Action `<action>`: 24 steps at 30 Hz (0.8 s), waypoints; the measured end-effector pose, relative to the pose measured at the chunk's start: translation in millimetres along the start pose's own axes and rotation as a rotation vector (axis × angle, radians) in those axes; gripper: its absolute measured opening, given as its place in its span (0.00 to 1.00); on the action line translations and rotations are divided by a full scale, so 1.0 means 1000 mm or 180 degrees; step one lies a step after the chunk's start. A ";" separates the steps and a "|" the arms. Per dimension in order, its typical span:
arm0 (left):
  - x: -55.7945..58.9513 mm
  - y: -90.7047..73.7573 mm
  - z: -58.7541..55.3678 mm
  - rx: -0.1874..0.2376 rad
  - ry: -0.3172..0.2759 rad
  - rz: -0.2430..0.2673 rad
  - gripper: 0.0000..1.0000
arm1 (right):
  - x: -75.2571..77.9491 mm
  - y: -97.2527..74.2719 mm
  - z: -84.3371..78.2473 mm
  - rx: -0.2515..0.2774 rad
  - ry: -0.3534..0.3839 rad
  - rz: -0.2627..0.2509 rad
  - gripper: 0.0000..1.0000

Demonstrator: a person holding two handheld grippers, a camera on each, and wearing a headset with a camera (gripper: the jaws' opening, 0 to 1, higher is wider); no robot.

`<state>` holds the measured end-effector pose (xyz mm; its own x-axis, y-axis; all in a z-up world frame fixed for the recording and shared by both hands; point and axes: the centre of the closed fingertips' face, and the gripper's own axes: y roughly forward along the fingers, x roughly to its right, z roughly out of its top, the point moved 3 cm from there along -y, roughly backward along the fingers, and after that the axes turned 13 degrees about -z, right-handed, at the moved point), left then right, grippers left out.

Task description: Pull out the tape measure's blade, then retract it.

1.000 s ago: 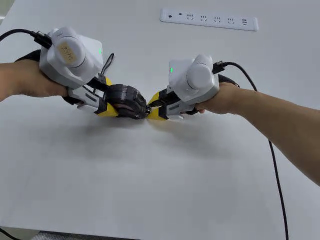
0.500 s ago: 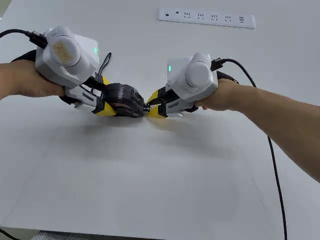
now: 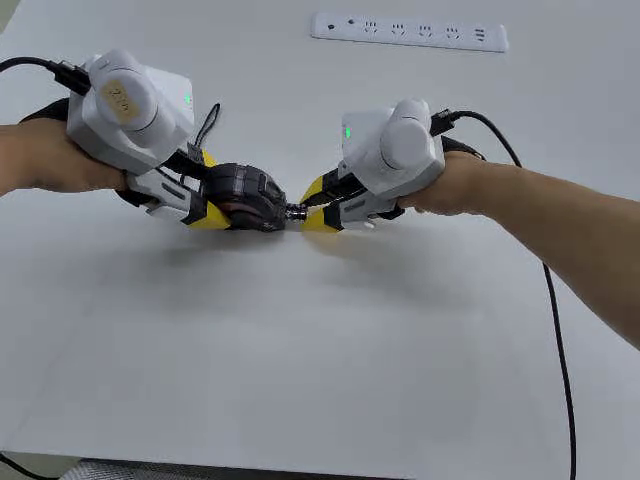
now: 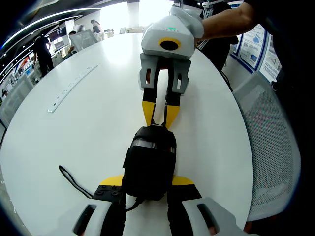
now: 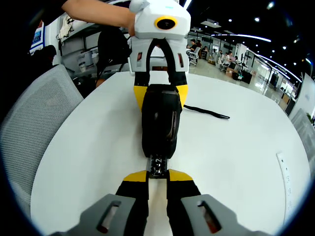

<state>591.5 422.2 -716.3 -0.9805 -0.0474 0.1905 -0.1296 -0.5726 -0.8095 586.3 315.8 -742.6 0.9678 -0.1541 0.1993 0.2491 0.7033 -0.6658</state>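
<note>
A chunky, rounded black tape (image 3: 245,198) with a ribbed case sits at the middle of a smooth white table (image 3: 300,340). The yellow-tipped jaws of the left gripper (image 3: 212,192) clamp across its body. The right gripper (image 3: 312,208) faces it, jaws pinched narrow on the small metal hook (image 3: 295,211) at the case mouth. A thin black strap (image 3: 208,125) loops up behind the tape. A flat white power strip (image 3: 410,32) lies well apart near the far edge, and bare tabletop spreads toward the near edge.

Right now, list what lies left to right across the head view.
Left hand-held gripper → tape measure → blade hook → right hand-held gripper.
</note>
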 end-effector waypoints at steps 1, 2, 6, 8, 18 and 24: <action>0.000 0.000 0.000 0.0000 0.0003 -0.0001 0.29 | 0.000 -0.001 0.000 -0.0002 0.0002 -0.0001 0.11; 0.000 0.000 0.000 0.0003 0.0005 -0.0004 0.29 | 0.000 -0.001 -0.001 -0.0004 0.0002 -0.0003 0.11; 0.000 0.000 0.000 0.0007 0.0014 -0.0015 0.29 | 0.000 -0.004 -0.003 -0.0009 0.0014 -0.0004 0.11; 0.000 0.000 0.000 0.0008 0.0017 -0.0016 0.29 | 0.000 -0.005 -0.004 -0.0011 0.0018 -0.0007 0.11; 0.000 0.000 0.000 -0.0002 0.0022 -0.0026 0.29 | 0.001 -0.013 -0.011 -0.0024 0.0020 -0.0019 0.11; 0.000 0.000 0.000 -0.0005 0.0033 -0.0023 0.29 | 0.001 -0.019 -0.016 -0.0041 0.0022 -0.0020 0.11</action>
<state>591.7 422.5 -716.4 -0.9810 -0.0347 0.1907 -0.1370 -0.5716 -0.8090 582.7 291.1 -741.3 0.9664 -0.1633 0.1986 0.2556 0.6933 -0.6738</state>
